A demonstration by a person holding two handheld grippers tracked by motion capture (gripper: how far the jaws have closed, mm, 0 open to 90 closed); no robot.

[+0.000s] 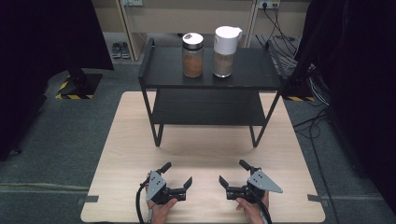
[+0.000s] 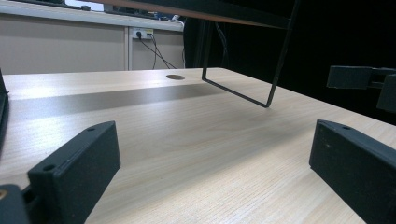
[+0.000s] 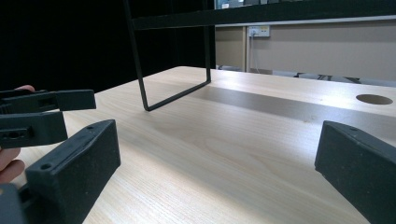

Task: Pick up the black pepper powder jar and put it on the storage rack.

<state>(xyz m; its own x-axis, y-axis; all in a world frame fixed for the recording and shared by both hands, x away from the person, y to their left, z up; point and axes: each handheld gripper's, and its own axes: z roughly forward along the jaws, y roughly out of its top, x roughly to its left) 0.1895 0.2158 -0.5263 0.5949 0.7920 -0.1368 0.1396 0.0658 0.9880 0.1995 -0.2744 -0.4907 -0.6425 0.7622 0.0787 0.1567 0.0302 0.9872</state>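
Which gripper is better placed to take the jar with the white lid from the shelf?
Probably the right gripper: the jar with the white lid stands right of the other jar, more on its side. Both grippers are open and empty.

Honestly there's nothing readable here, no words, brand names or numbers anywhere. The two jars (image 1: 193,55) up on the black shelf (image 1: 161,70) don't show any label you can make out; the brown-filled one has a small mark on its lid but it's too tiny to tell what it is. Closest thing to a sign is the yellow-and-black hazard striping (image 1: 74,96) on the floor by the left stand.
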